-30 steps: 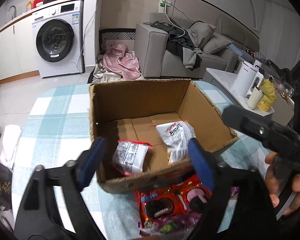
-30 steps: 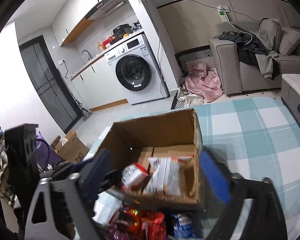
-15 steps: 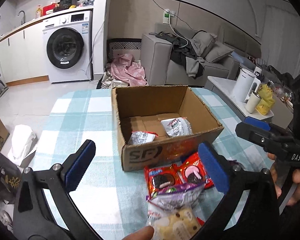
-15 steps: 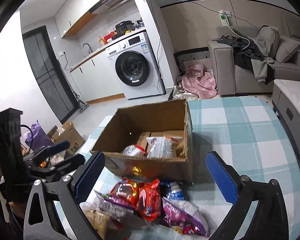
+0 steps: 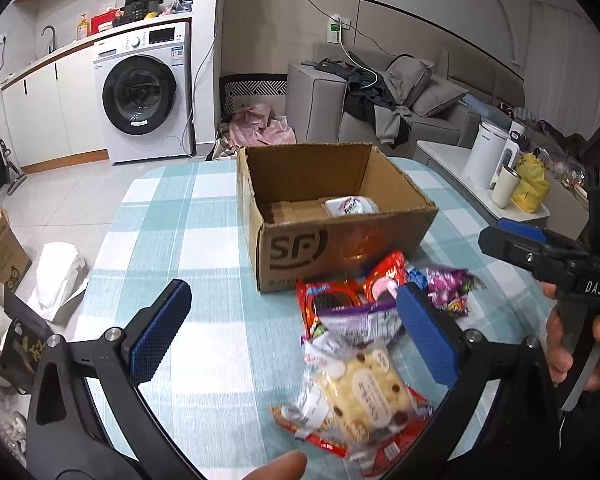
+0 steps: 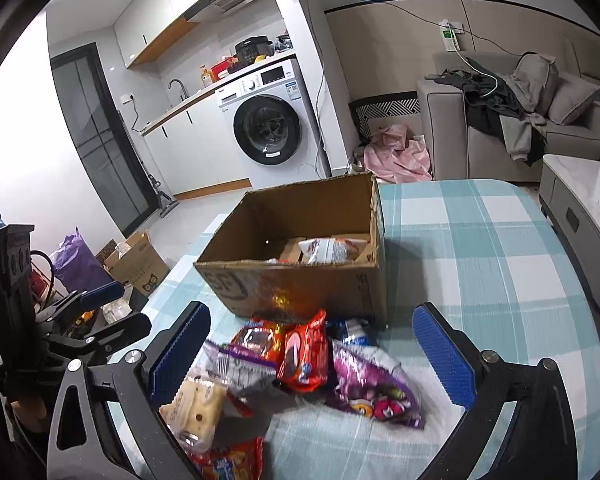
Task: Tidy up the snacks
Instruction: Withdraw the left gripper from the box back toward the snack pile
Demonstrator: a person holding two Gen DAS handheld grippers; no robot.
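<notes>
An open cardboard box (image 5: 300,252) (image 6: 300,284) stands on the checked tablecloth with a white snack packet (image 5: 350,205) (image 6: 332,249) inside. In front of it lies a pile of snacks: red cookie packs (image 5: 328,300) (image 6: 302,354), a purple candy bag (image 5: 446,286) (image 6: 374,384) and a yellow cake packet (image 5: 370,394) (image 6: 194,404). My left gripper (image 5: 292,328) hovers open over the pile with nothing between its blue pads. My right gripper (image 6: 312,354) is also open above the snacks, holding nothing. It shows at the right of the left wrist view (image 5: 540,248).
A sofa (image 5: 380,112) with clothes, a washing machine (image 5: 144,92) and pink cloth on the floor lie beyond the table. A side table with a white kettle (image 5: 486,156) and cup stands at the right. Boxes and bags (image 6: 136,260) sit on the floor at the left.
Both grippers drew back from the box toward the near table edge. The left jaws widened and left a packet lying in the box. The snack pile came into full view.
</notes>
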